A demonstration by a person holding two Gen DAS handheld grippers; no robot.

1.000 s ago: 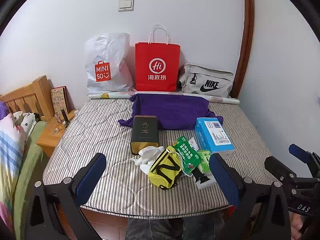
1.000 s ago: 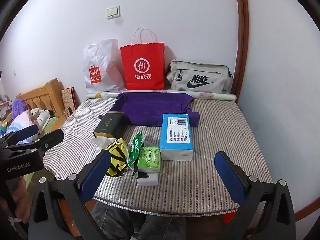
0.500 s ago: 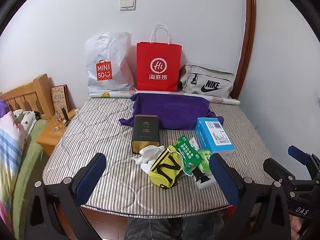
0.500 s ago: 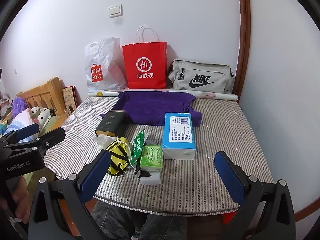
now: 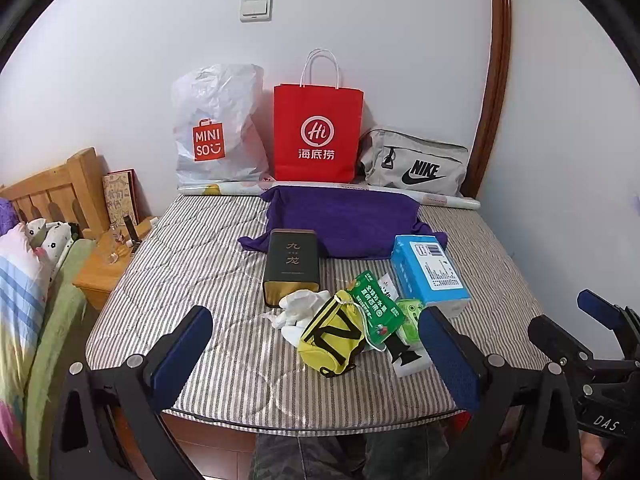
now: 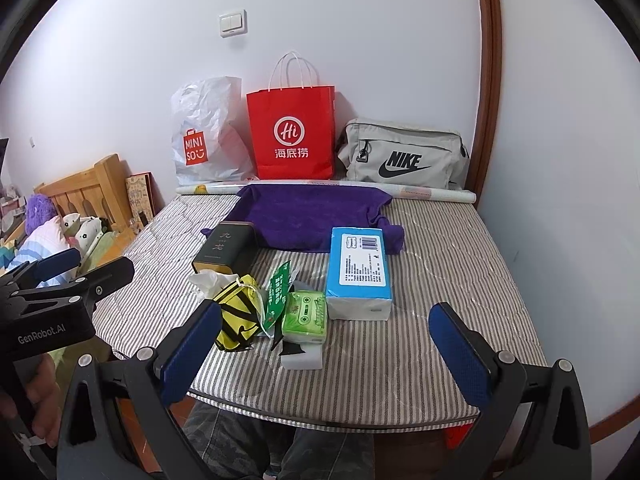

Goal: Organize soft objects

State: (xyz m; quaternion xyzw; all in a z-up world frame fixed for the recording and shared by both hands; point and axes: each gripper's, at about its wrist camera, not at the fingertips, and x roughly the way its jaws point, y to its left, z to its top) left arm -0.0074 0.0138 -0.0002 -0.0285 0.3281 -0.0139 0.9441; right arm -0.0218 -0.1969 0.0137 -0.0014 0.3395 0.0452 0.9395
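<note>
Left wrist view: left gripper (image 5: 316,356) at bottom of frame, fingers spread wide apart w/ nothing between them. Yellow pouch (image 5: 334,338) lies on the striped mattress (image 5: 168,280) just beyond the fingertips, lower centre, closer to the right-hand finger (image 5: 450,356). Touching it on the upper left – white crumpled cloth (image 5: 298,308); on its right, a green packet (image 5: 374,300) leaning over it, then a light-green tissue pack (image 5: 408,318) partly hidden behind the finger. Dark tin (image 5: 292,266) sits mid-frame behind the cloth, blue tissue box (image 5: 430,274) to the right of centre. Purple towel (image 5: 344,216) spread further back, below the red paper bag (image 5: 318,136), white plastic bag (image 5: 216,124) and grey bag (image 5: 416,166) along the wall.

Right wrist view: right gripper (image 6: 326,350) also released, empty, low in frame. Same pile sits left of centre – pouch (image 6: 236,312) just above the left-hand finger (image 6: 192,350), tissue pack (image 6: 306,312) between the fingers but beyond the tips, resting on a white block (image 6: 302,356). Blue box (image 6: 358,266) centre, towel (image 6: 316,216) behind it. No contact w/ either gripper. Person's hand (image 6: 38,396) holds the left gripper's handle at lower left edge.
</note>
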